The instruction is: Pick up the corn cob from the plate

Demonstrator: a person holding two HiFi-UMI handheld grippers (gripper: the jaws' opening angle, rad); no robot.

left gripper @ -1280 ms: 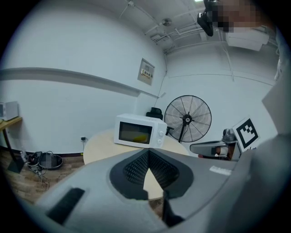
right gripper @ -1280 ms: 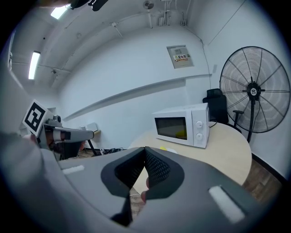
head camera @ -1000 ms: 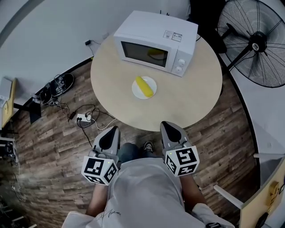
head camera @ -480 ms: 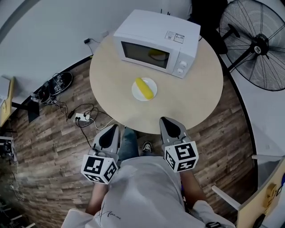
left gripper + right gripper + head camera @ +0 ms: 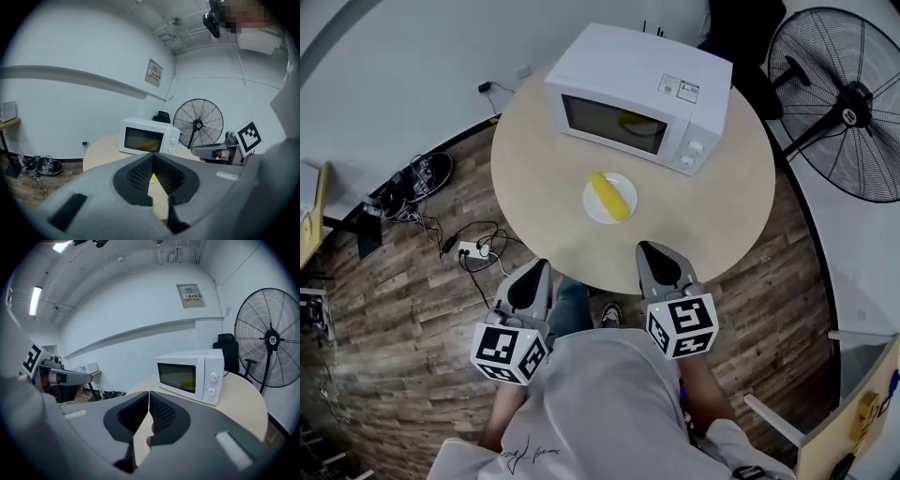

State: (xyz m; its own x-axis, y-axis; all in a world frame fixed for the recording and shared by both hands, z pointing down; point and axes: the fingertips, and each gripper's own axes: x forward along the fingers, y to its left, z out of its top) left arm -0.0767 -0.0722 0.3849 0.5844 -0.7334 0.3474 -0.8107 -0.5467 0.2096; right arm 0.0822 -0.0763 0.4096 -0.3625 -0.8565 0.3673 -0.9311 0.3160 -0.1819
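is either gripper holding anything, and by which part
Nothing held: left gripper and right gripper are shut and empty; the corn cob lies on the plate.

Hidden, cropped, unreadable
Masked by pads of the left gripper [image 5: 152, 157] in its own view: corn cob [image 5: 153, 177] (only a yellow sliver showing); cropped at head view's upper right edge: fan [image 5: 853, 114]; too small to read: label [image 5: 679, 89] on microwave [image 5: 619, 70]; indistinct inside it: yellow shape [image 5: 628, 120].

White microwave [image 5: 637, 94] sitting on round table [image 5: 717, 220], door shut; big fan [image 5: 848, 103] standing nr table; power strip [image 5: 474, 247] lying on floor.
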